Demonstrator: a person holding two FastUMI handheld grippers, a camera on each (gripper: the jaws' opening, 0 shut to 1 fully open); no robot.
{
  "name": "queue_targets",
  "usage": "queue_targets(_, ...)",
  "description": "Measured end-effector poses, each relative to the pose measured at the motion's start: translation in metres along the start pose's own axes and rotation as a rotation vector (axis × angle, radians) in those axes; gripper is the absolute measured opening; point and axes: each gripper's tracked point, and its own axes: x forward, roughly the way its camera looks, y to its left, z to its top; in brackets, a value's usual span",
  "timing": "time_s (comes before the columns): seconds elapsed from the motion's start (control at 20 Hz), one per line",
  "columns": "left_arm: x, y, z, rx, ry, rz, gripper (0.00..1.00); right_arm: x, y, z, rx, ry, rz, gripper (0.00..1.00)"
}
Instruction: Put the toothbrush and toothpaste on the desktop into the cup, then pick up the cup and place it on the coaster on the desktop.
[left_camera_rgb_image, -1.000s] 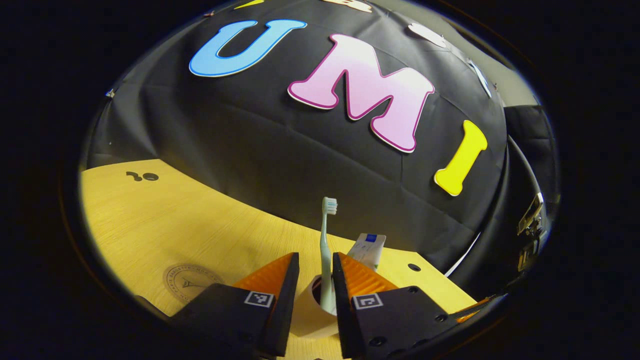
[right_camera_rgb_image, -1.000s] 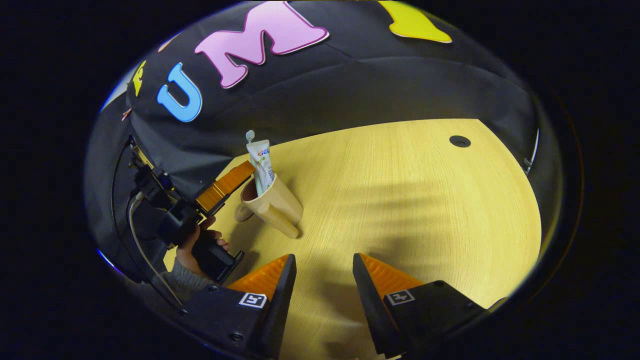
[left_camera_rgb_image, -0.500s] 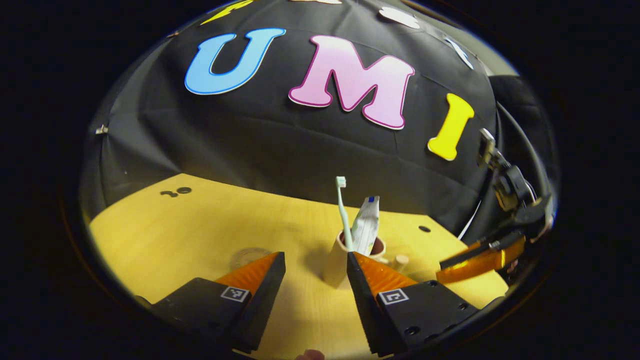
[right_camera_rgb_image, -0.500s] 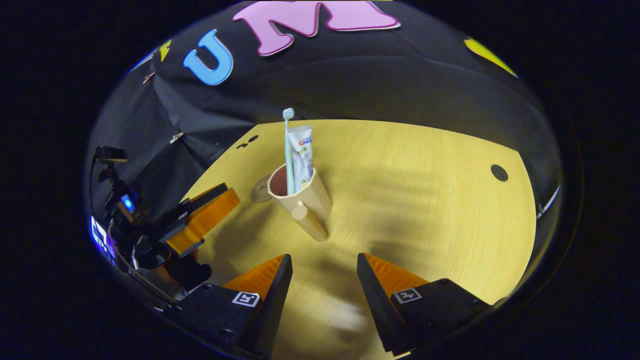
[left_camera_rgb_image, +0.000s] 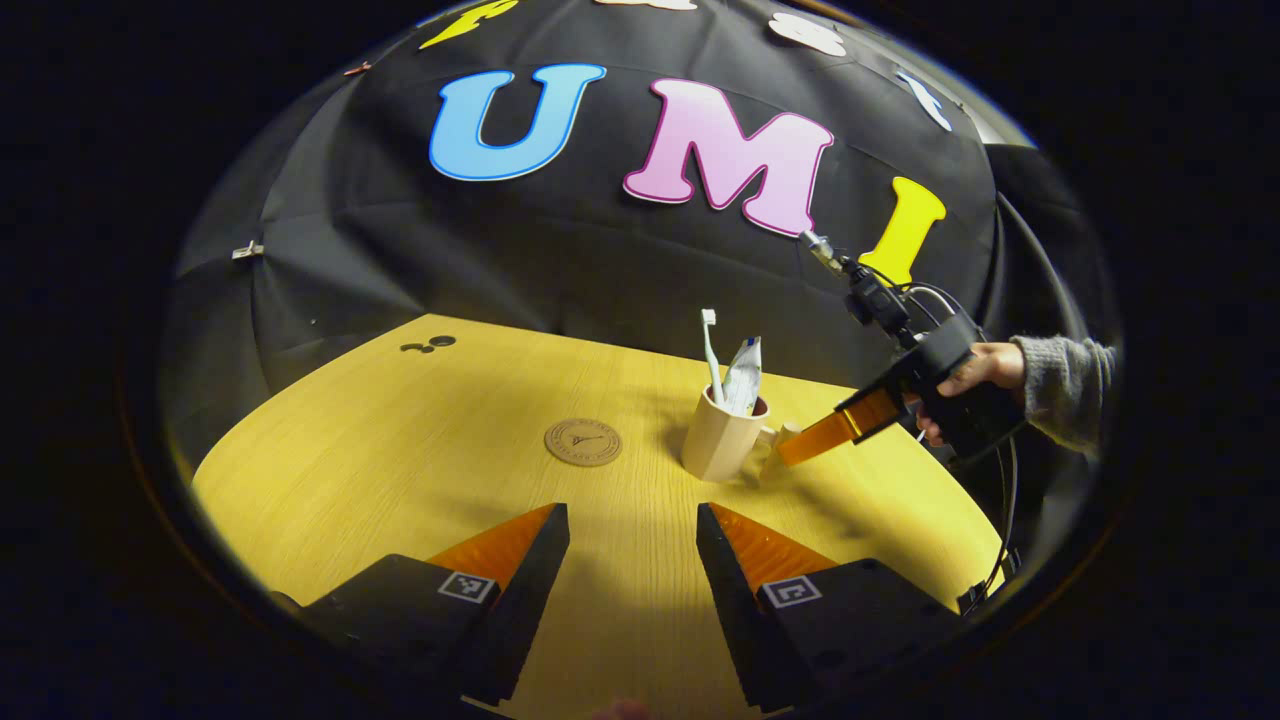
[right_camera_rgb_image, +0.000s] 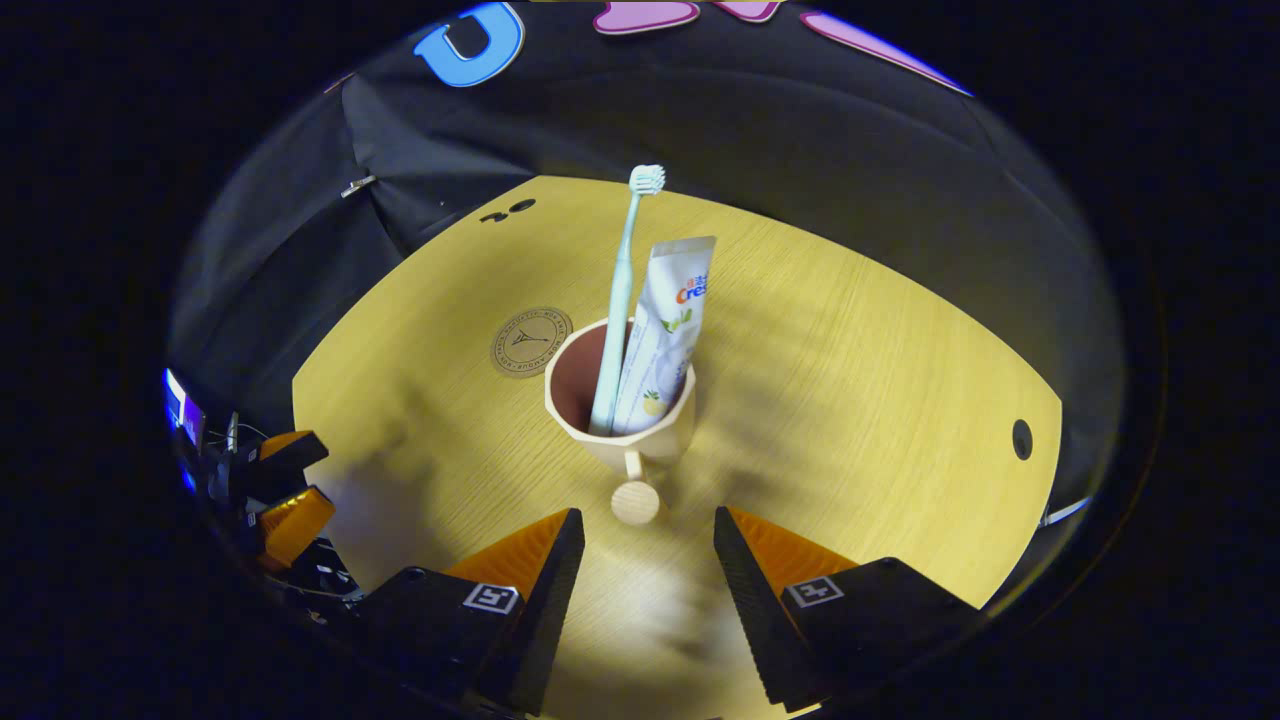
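Both grippers stand with jaws spread and nothing between them. Nearest the beige faceted plastic cup (right_camera_rgb_image: 622, 425), the right gripper (right_camera_rgb_image: 640, 545) faces it with the cup's knob-ended handle (right_camera_rgb_image: 635, 500) just ahead of the gap between its fingertips, not touching. In the left gripper view, the right gripper (left_camera_rgb_image: 805, 447) reaches toward the handle from the cup's right, held by a hand (left_camera_rgb_image: 960, 385) in a grey sleeve. The left gripper (left_camera_rgb_image: 632, 522) hangs well back from the cup over the yellow wooden desktop (left_camera_rgb_image: 400, 470). A pale green toothbrush (right_camera_rgb_image: 620, 300) and a white toothpaste tube (right_camera_rgb_image: 665, 335) stand upright in the cup. Left of the cup, apart, lies the round brown coaster (left_camera_rgb_image: 583, 441).
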Motion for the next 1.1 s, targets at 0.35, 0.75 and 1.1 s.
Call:
queue_targets(0.35, -0.019, 0.026, -0.008, -0.041, -0.009, 0.070, 0.82, 0.044, 0.002, -0.010, -0.069, 0.143, -0.016, 0.81)
queue_targets(0.75, -0.021, 0.038, -0.012, -0.080, -0.014, 0.084, 0.82, 0.068, -0.001, -0.005, -0.079, 0.179, -0.036, 0.73)
queue_targets(1.1, -0.015, 0.041, -0.008, -0.096, -0.024, 0.082, 0.82, 0.068, -0.005, -0.006, -0.147, 0.167, -0.058, 0.33)
